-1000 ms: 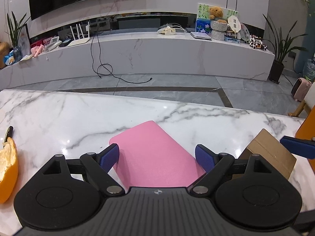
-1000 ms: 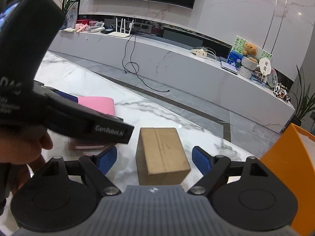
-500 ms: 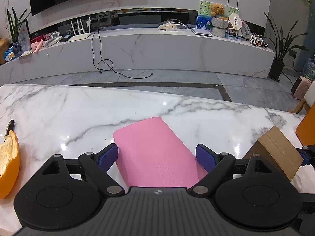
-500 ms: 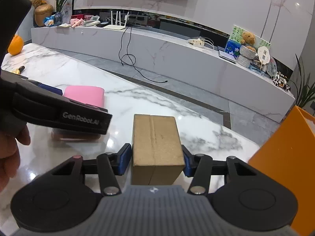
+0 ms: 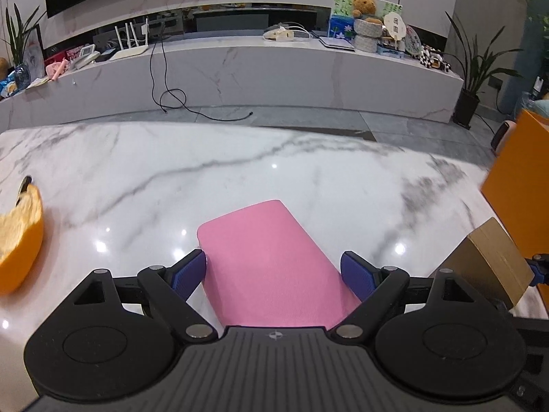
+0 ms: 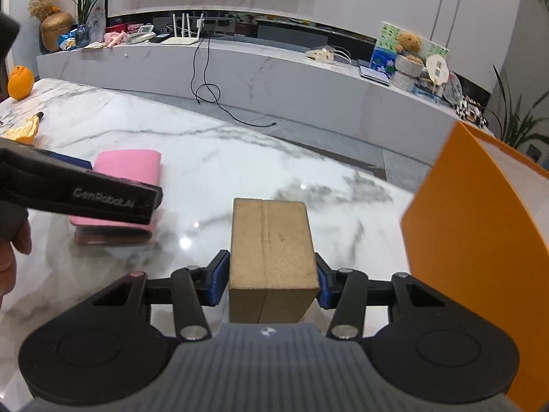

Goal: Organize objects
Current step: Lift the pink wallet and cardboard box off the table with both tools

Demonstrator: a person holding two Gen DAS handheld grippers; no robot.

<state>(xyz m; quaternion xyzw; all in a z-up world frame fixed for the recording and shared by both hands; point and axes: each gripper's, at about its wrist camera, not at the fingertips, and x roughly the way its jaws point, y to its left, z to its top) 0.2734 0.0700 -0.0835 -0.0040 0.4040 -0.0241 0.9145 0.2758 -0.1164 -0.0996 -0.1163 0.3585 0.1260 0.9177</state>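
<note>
A flat pink case sits between the blue pads of my left gripper, which is shut on it and holds it just over the marble table. In the right wrist view the pink case hangs above its own reflection. My right gripper is closing its jaws, and both pads press on the sides of a small brown cardboard box. That cardboard box shows tilted at the right edge of the left wrist view. An open orange container stands close to the right of the box.
A piece of orange peel and a dark pen lie at the table's left. A whole orange rests at the far left corner. A person's hand grips the left tool. Past the table's far edge runs a low TV bench.
The right jaws closed from wide open onto the cardboard box. Both grippers then shifted right, bringing the orange container nearer. The pink case stayed in the left gripper throughout.
</note>
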